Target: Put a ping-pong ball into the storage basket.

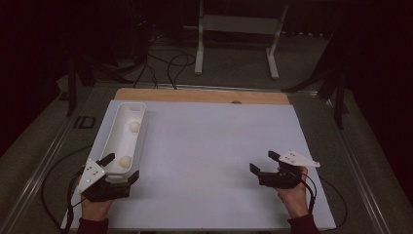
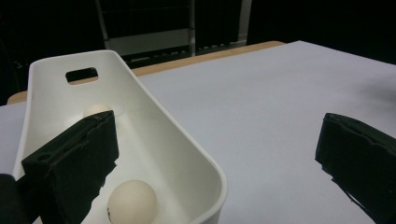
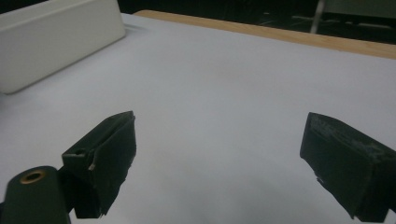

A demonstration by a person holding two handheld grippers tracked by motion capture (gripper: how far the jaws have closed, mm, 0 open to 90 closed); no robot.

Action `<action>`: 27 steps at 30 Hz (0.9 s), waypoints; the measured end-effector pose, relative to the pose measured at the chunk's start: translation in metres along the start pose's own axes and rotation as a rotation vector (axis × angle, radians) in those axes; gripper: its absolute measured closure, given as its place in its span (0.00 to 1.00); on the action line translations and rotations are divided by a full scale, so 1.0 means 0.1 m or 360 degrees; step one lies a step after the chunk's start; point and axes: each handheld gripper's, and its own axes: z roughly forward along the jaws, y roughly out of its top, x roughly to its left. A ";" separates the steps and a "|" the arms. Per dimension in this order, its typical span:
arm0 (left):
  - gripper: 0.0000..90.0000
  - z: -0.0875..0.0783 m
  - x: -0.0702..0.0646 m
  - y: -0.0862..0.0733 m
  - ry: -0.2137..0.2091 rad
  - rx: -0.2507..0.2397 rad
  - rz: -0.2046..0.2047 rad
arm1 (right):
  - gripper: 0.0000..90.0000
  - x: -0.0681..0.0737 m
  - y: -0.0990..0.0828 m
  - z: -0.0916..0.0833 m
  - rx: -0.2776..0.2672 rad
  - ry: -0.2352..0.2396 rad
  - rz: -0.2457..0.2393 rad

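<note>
A white tray (image 1: 111, 141) holding two balls (image 1: 125, 161) lies at the table's (image 1: 219, 146) left side. The left gripper (image 1: 122, 168) straddles the tray's near corner, jaws wide apart, one inside above the nearer ball. The right gripper (image 1: 263, 163) rests well apart, jaws spread over bare tabletop.

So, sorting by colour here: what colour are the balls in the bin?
Off-white, cream balls in a white bin; the left gripper view shows them best.

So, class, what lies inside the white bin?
The white bin holds two pale balls. The left gripper covers part of the floor.
</note>
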 end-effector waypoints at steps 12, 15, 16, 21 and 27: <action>0.00 0.03 0.03 -0.01 0.0012 0.0005 -0.0006 | 0.10 -0.01 -0.14 -0.16 -0.0126 0.0029 0.0018; 0.00 0.02 0.04 -0.01 0.0014 0.0009 -0.0009 | 0.10 0.01 -0.15 -0.19 -0.0157 0.0005 -0.0028; 0.00 0.02 0.04 -0.01 0.0014 0.0012 -0.0010 | 0.10 0.01 -0.16 -0.19 -0.0165 0.0001 -0.0042; 0.00 0.03 0.03 -0.01 0.0009 0.0020 0.0003 | 0.10 0.01 -0.19 -0.22 -0.0177 -0.0016 -0.0052; 0.00 0.04 0.01 -0.01 0.0003 0.0029 0.0010 | 0.10 -0.01 -0.21 -0.25 -0.0198 -0.0031 -0.0038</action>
